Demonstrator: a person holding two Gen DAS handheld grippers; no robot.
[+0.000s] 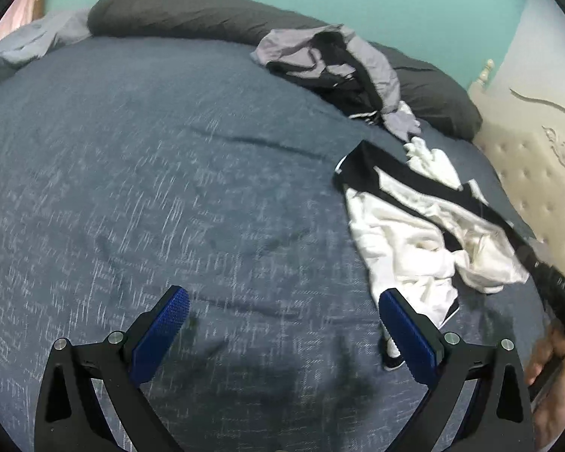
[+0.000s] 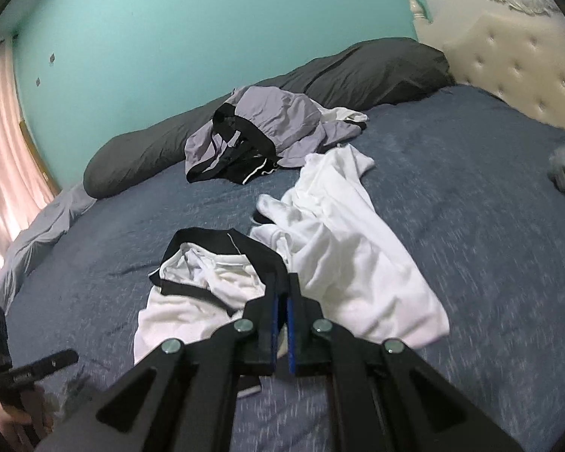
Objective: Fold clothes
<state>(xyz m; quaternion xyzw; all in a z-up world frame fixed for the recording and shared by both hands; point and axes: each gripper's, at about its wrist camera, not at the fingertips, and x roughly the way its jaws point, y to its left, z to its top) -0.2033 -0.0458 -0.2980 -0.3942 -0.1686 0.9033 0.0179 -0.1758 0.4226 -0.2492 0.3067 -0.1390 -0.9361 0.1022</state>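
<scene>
The right gripper (image 2: 281, 301) is clamped on the black-trimmed white shirt (image 2: 192, 293) on the bed (image 2: 471, 188), while the left gripper (image 1: 282, 320) hovers spread apart beside it.

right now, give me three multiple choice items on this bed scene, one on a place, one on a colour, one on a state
1. Where does the grey and black garment lie?
A. against the dark pillow
B. on the floor
C. over the headboard

2. What colour is the wall behind the bed?
A. yellow
B. turquoise
C. red

3. How do the two grippers stand?
A. both open
B. left shut, right open
C. left open, right shut on cloth

Answers: 1 A, the heap rests at the pillow's edge. 2 B, the wall is plainly turquoise. 3 C, the left gripper gapes over the blue bedspread, while the right gripper pinches the white and black garment.
</scene>
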